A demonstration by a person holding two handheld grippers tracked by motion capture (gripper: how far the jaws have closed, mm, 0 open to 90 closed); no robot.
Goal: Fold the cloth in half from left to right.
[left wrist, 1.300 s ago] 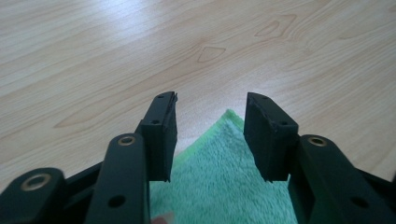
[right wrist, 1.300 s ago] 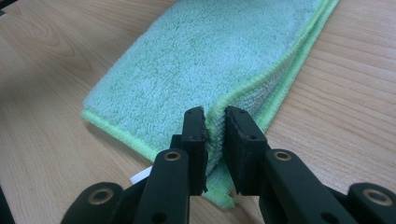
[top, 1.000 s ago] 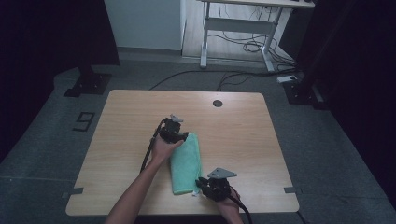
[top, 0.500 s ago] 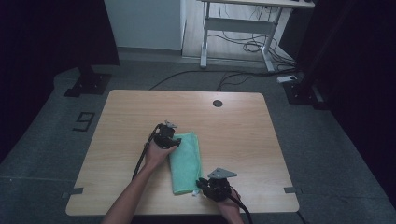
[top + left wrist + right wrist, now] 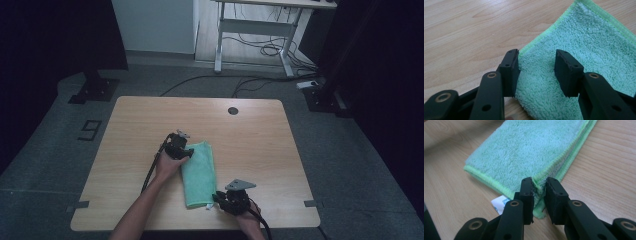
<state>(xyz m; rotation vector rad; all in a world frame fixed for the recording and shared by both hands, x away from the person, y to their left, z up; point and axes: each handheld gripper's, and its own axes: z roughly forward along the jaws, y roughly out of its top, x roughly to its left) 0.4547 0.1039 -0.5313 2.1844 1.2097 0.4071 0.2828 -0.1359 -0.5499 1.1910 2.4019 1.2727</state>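
A folded green towel (image 5: pixel 199 172) lies on the wooden table (image 5: pixel 250 145). My left gripper (image 5: pixel 186 153) is at the towel's far left corner, low over it. In the left gripper view, the left gripper (image 5: pixel 537 72) is open, its jaws straddling the towel (image 5: pixel 586 45) near its stitched edge without pinching it. My right gripper (image 5: pixel 215 199) is at the towel's near right corner. In the right gripper view, the right gripper (image 5: pixel 539 195) is shut on that corner of the towel (image 5: pixel 531 150); its jaws have just eased open slightly, with the corner still pressed between the pads.
A white label (image 5: pixel 499 202) sticks out under the towel's near edge. A dark round grommet (image 5: pixel 233 110) is set near the table's far edge. Beyond the table are a desk frame (image 5: pixel 250 30) and floor cables (image 5: pixel 260 50).
My left gripper has sunk and shifted a little left and nearer, down onto the towel's far corner. The right gripper and the towel stay where they were.
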